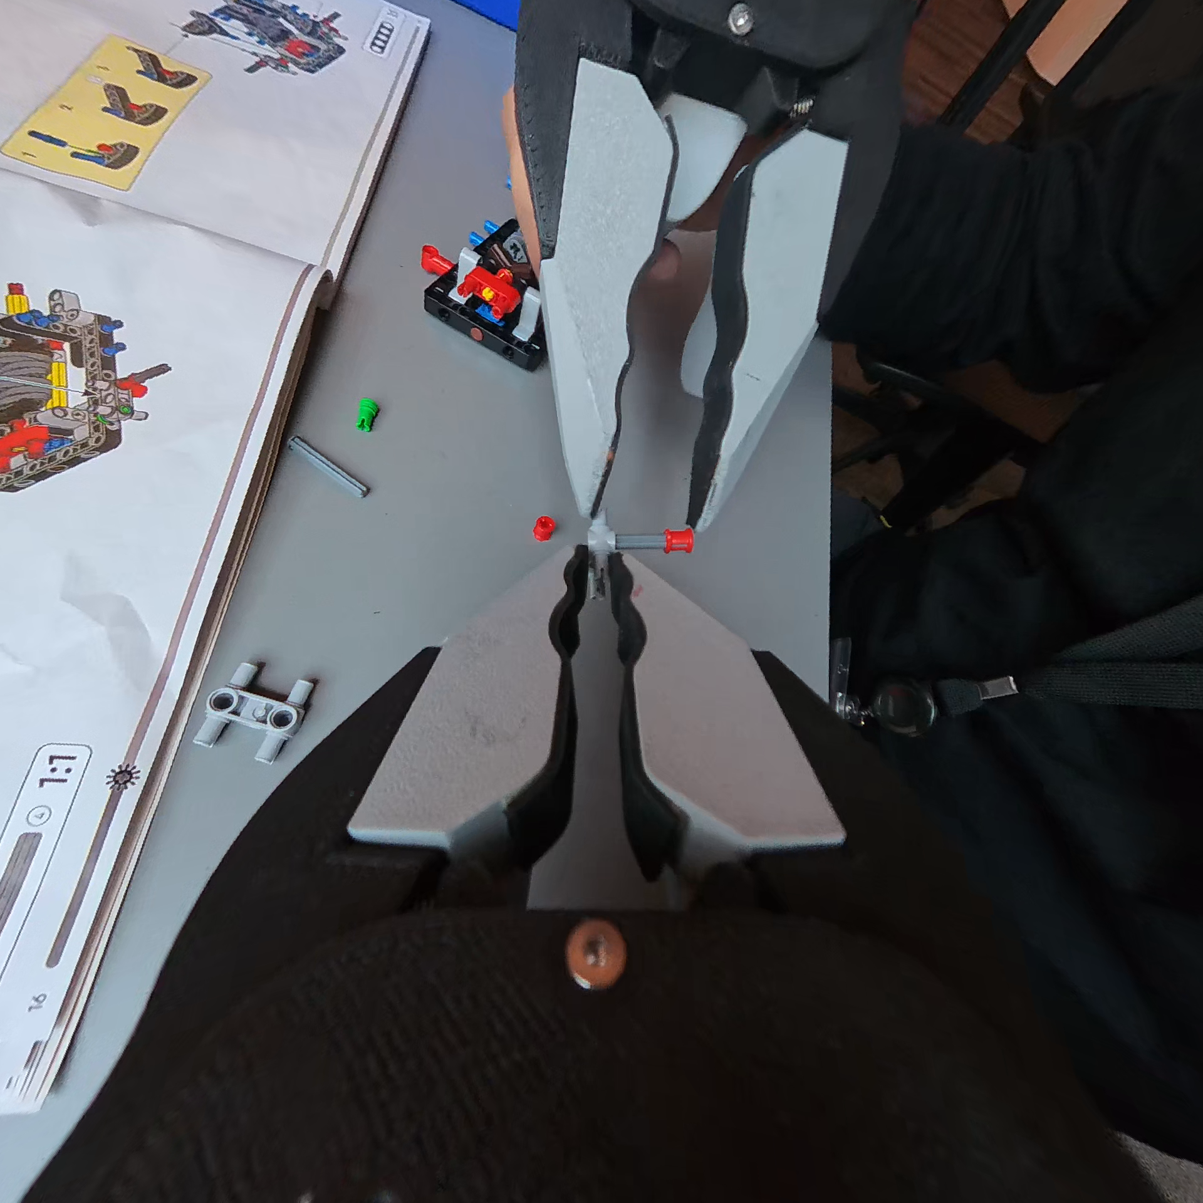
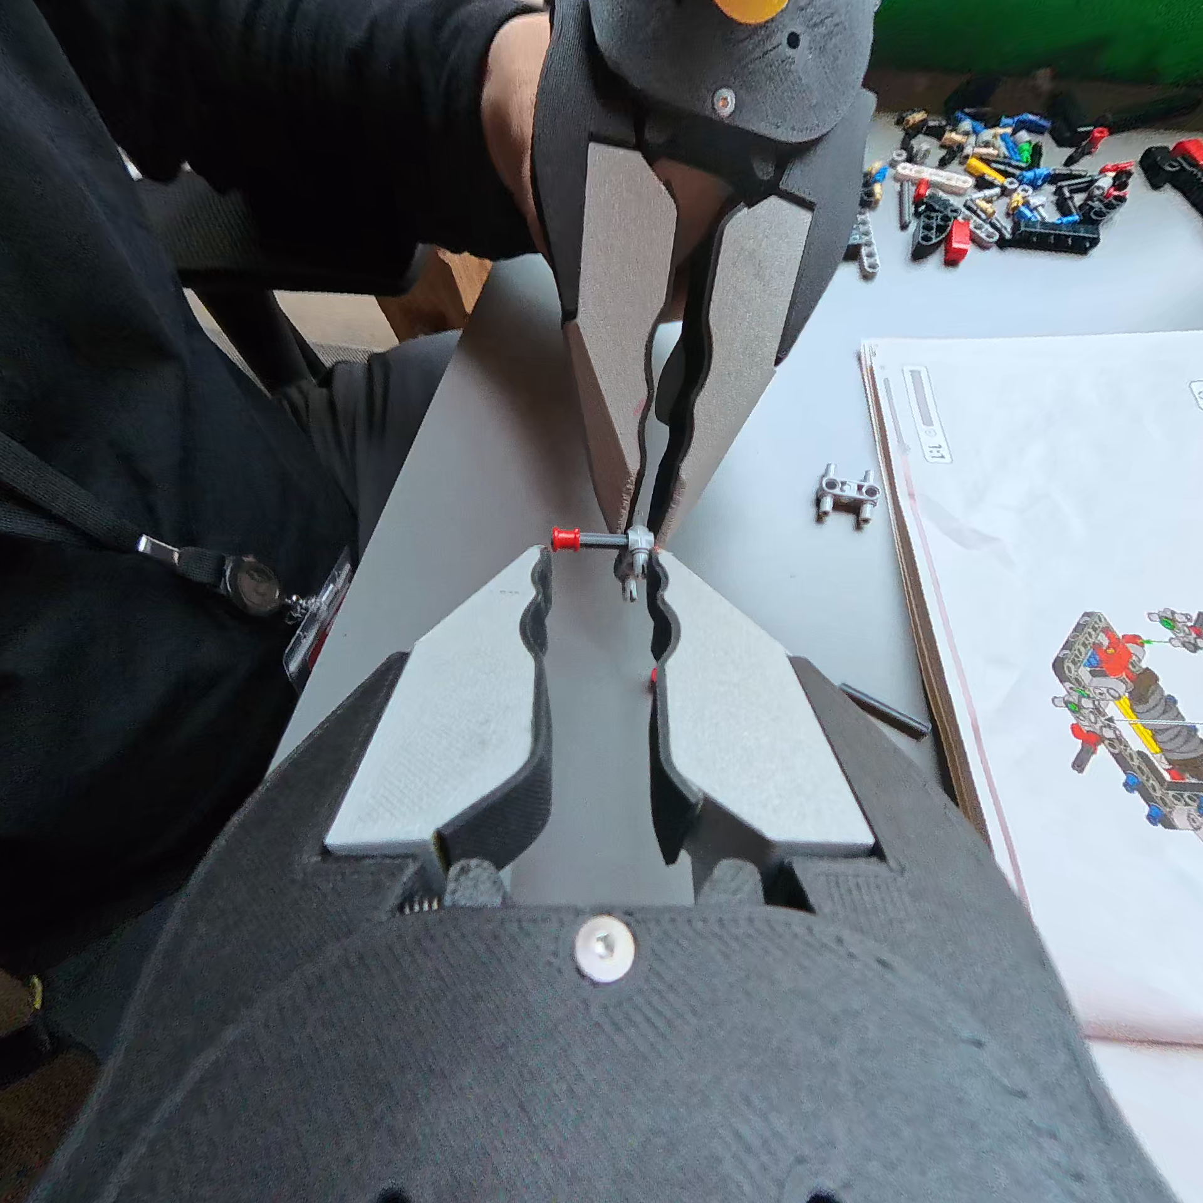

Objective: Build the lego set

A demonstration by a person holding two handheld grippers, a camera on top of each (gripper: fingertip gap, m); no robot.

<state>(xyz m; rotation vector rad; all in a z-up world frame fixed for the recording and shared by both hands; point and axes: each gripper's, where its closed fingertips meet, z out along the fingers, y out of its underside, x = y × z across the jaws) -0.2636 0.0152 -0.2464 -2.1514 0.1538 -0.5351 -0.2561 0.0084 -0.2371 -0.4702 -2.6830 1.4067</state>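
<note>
Item 1: 1 small grey plastic cross-shaped connector (image 1: 600, 539), held above the grey tabletop (image 1: 456, 586) near its front edge. From it projects 1 dark grey axle (image 1: 639, 540) capped by 1 red bush (image 1: 678, 540).

Item 2: the left gripper (image 1: 597, 573); we see its 2 fingers clenched on the connector's lower stub.

Item 3: the right gripper (image 2: 599, 579); we see its 2 fingers spread apart, one tip by the red bush, the other by the connector, grasping nothing.

Item 4: loose pieces on the table in the left wrist view. We count 1 free red bush (image 1: 543, 528), 1 green pin (image 1: 367, 414), 1 long grey axle rod (image 1: 328, 467) and 1 light grey H-shaped connector with 2 holes (image 1: 255, 711).

Item 5: 1 partly built black frame assembly with red, blue and grey parts (image 1: 485, 301), well behind the grippers.

Item 6: 1 open white instruction booklet (image 1: 163, 456), beside the loose pieces.

Item 7: 1 heap of mixed coloured pieces (image 2: 1002, 189); we cannot count them.
</note>
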